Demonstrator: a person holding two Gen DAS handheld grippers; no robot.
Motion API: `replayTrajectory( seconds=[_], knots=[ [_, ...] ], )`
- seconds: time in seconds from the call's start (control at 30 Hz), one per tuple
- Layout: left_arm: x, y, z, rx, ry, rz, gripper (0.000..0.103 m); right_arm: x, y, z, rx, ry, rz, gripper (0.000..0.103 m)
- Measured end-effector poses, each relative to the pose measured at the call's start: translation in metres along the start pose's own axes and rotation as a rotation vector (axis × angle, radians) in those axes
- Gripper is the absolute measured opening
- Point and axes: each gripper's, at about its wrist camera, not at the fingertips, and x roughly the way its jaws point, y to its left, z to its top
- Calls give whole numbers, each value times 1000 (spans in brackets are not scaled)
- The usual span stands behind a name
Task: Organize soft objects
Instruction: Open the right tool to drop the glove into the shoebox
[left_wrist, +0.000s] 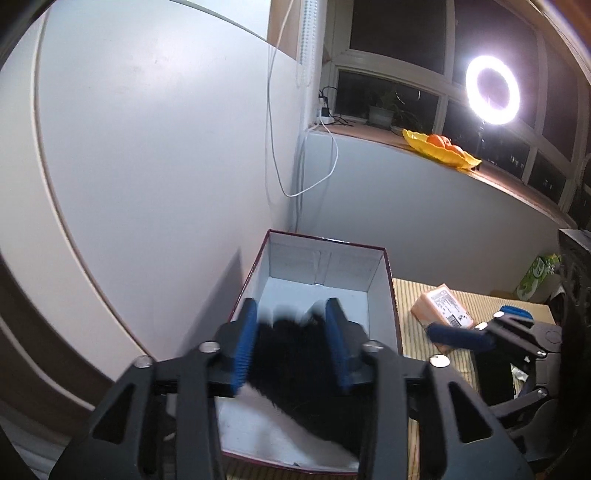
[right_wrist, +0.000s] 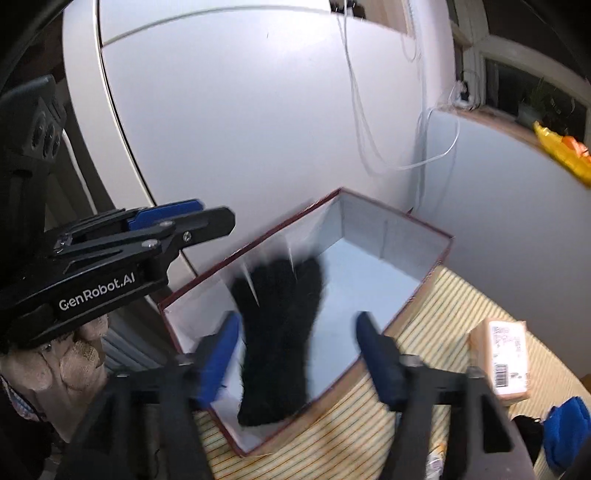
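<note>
Glove: a black fuzzy knitted glove (right_wrist: 279, 339), blurred by motion, is over the open box with its fingers toward the far end; whether it rests on the box floor I cannot tell.
Box: an open white-lined cardboard box with a dark red rim (left_wrist: 384, 254) stands on a striped yellow woven mat (right_wrist: 436, 306), close against the white wall.
Left gripper: the left gripper (left_wrist: 291, 332) is over the near end of the box; the glove fills the space between its blue pads (left_wrist: 245, 347) here, yet whether they press it I cannot tell.
Right gripper: the right gripper (right_wrist: 295, 354) has its fingers spread wide, the glove between them and touching neither.
Only in the left view: a lit ring lamp (left_wrist: 493, 90) and a yellow dish of oranges (left_wrist: 443, 149) in full on the windowsill.
Only in the right view: the left gripper from the side, well left of the glove, its fingers close together with nothing visible between them, held in a pale work-gloved hand (right_wrist: 70, 354); a blue cloth item (right_wrist: 567, 432) at the mat's right.
Both views: a small tan parcel with a barcode label (right_wrist: 502, 354) lies on the mat right of the box.
</note>
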Motion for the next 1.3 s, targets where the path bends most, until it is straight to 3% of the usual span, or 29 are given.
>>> replayTrajectory(
  seconds=[0.43, 0.8, 0.97, 1.2, 1.3],
  knots=[
    [-16, -15, 1, -7, -39, -33, 44, -36, -22, -12, 23, -31, -40, 68],
    [-31, -57, -9, 39, -47, -112, 44, -101, -74, -57, 109, -102, -151, 68],
    [-31, -82, -18, 59, -30, -170, 44, -130, -99, -83, 136, -84, -176, 68],
    [-24, -123, -37, 109, 21, -250, 44, -173, -133, -127, 187, -52, -344, 70],
    [-22, -141, -46, 133, 40, -279, 44, -198, -152, -148, 233, -49, -399, 76]
  ],
)
